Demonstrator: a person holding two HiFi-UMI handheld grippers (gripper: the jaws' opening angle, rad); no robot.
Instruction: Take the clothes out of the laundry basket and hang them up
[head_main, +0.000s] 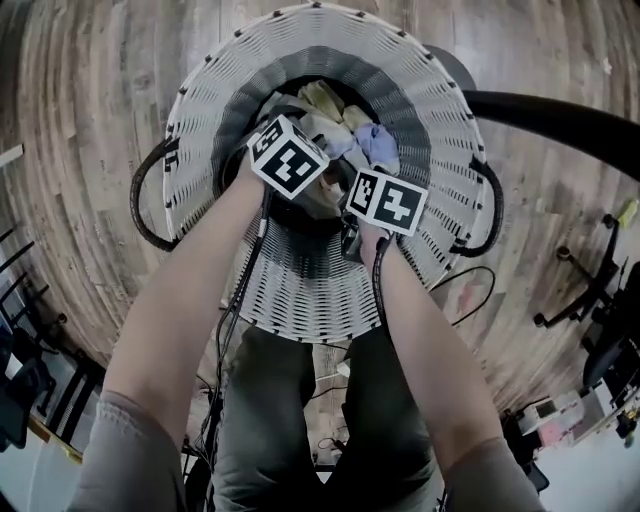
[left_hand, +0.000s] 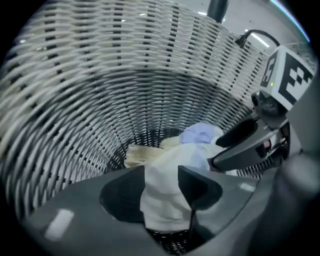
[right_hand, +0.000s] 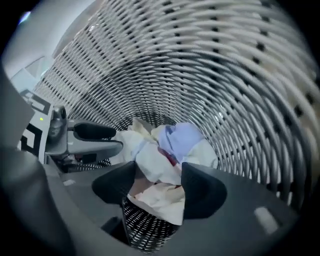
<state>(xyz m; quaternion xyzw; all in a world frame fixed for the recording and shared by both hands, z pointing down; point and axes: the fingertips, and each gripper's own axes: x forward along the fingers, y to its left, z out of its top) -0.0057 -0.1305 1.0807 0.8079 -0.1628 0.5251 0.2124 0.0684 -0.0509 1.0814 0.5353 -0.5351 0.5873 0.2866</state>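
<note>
The woven white-and-grey laundry basket (head_main: 300, 290) stands on the wooden floor in front of me, and both grippers reach down into it. Inside lie a cream garment (head_main: 322, 97), a lavender one (head_main: 378, 145) and white cloth. My left gripper (left_hand: 162, 192) is shut on a white garment (left_hand: 165, 175) that bunches between its jaws. To its right, my right gripper (right_hand: 157, 187) is shut on a fold of cream-white cloth (right_hand: 160, 197) from the same pile. The lavender garment (right_hand: 182, 137) lies just beyond. In the head view the marker cubes hide the jaws of the left gripper (head_main: 290, 160) and the right gripper (head_main: 385, 200).
Basket walls (left_hand: 125, 75) close around both grippers. A black handle (head_main: 145, 200) sticks out at each side. A thick black tube (head_main: 560, 115) crosses the upper right. A chair base (head_main: 580, 290) and a loose cable (head_main: 470, 290) lie on the floor at right.
</note>
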